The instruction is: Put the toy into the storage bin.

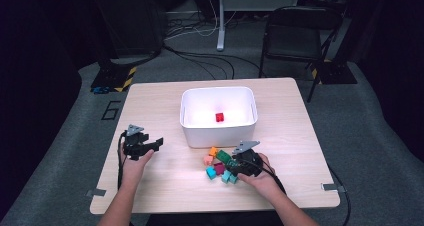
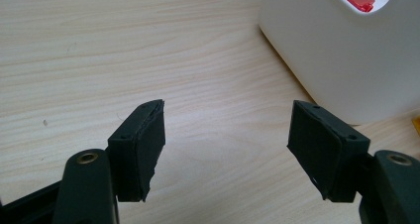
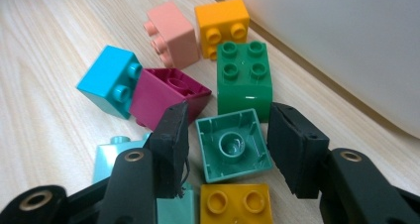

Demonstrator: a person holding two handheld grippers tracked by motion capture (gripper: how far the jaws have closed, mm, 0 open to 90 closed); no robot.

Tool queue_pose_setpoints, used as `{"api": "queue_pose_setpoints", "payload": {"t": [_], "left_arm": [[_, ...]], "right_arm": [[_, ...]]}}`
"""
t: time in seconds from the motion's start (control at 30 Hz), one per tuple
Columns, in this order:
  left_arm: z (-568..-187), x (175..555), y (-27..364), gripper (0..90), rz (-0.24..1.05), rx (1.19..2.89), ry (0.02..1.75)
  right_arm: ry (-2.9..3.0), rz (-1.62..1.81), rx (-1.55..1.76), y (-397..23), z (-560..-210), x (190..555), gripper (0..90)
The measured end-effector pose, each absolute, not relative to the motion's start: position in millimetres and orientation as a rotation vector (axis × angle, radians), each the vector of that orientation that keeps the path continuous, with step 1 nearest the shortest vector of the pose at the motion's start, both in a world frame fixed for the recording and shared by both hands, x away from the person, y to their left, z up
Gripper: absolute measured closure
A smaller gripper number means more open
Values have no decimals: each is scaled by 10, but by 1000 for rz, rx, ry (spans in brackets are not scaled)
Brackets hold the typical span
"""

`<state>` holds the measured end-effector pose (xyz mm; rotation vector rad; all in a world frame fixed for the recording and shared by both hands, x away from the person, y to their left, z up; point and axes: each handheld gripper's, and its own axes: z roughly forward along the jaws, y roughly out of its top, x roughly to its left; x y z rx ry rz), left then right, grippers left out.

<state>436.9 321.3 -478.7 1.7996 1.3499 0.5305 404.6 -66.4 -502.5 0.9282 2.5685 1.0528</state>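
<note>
In the high view, the left gripper (image 1: 150, 145) rests on the wooden table (image 1: 150, 101), held by the left hand (image 1: 134, 166), with its jaws pointing toward the white bin (image 1: 218, 133) off to its right. The right gripper (image 1: 234, 165), in the right hand (image 1: 260, 178), sits among a heap of toy bricks (image 1: 217, 166) just in front of the bin's near wall. A red brick (image 1: 219, 117) lies inside the bin, well beyond both grippers.

In the left gripper view, the jaws stand wide apart with bare tabletop between them, so this gripper is released. The bin rises ahead and to the right of the jaws, and the red brick peeks over its rim.

In the right gripper view, a sea-green brick (image 3: 233, 144) lies upside down, hollow side up, between the jaws. The two pads sit right at its sides, but whether they press on it I cannot tell. Just beyond it stands a dark green brick (image 3: 245, 78), studs up; farther off lie an orange brick (image 3: 223, 26) and a pink brick (image 3: 171, 33). To the left of the jaws are a magenta brick (image 3: 166, 95) and a blue brick (image 3: 110, 80). A yellow brick (image 3: 236, 204) lies below the jaws, nearest the camera.
</note>
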Motion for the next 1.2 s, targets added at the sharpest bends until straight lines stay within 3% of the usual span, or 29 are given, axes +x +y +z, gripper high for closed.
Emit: {"api": "queue_pose_setpoints", "payload": {"t": [1.2], "left_arm": [[-4788,4371,3215,305,529,1798,1351]], "right_arm": [[2560,1016,952,-694,-4952,4080,583]]}}
